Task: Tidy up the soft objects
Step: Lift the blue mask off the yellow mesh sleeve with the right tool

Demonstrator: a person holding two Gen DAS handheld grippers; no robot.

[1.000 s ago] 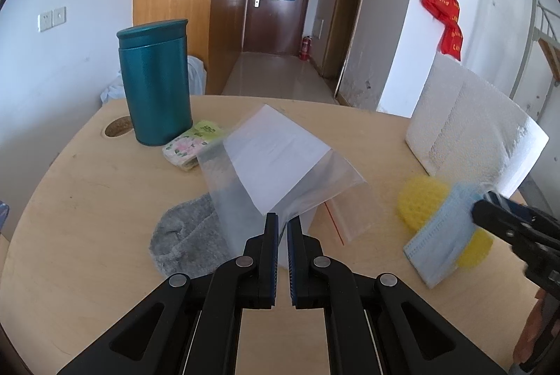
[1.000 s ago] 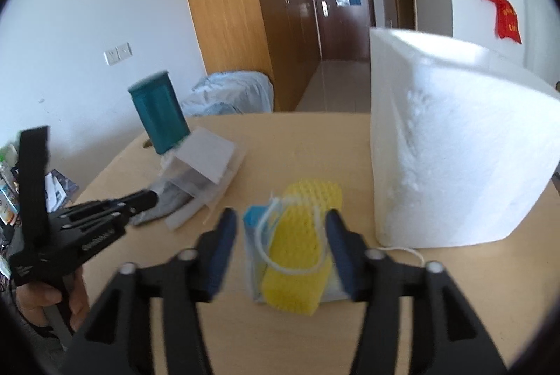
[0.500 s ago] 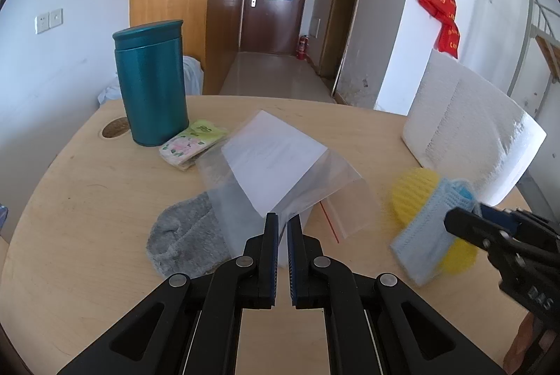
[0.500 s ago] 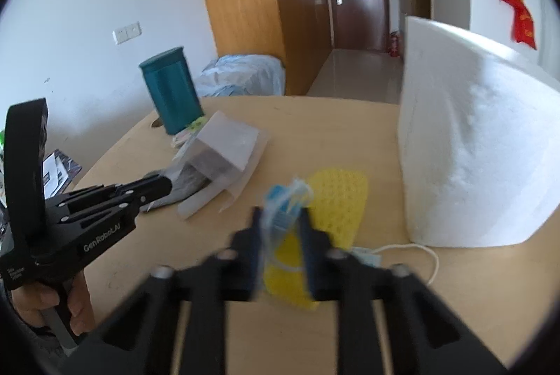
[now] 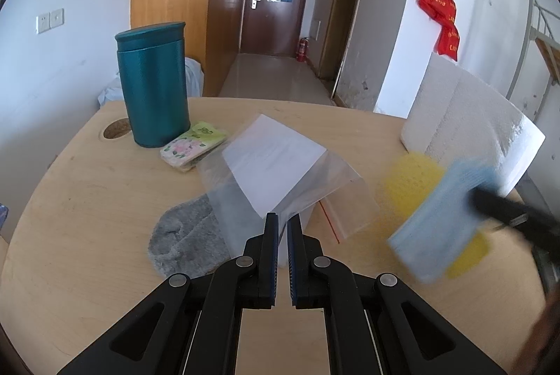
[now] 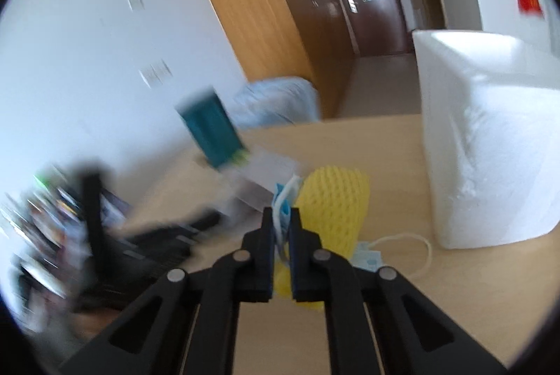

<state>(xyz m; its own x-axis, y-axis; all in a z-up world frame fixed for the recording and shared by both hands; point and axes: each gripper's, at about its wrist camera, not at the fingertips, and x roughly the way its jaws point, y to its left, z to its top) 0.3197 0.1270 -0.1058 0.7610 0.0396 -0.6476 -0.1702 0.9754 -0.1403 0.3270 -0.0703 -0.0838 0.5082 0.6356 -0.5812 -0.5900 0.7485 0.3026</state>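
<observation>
Big round wooden table [image 5: 87,235], and the clear zip bag [image 5: 301,172] lies mid-table over a grey sock [image 5: 182,238], its near edge pinched in the closed left gripper [image 5: 282,228]. Off to the right, the right gripper [image 6: 281,224] has clamped tight on the blue face mask [image 5: 441,221], lifting it off the yellow foam net [image 6: 332,203]. The carry should go best kept low, with the bag mouth held up and the mask fed in edge first so its loops don't snag.
</observation>
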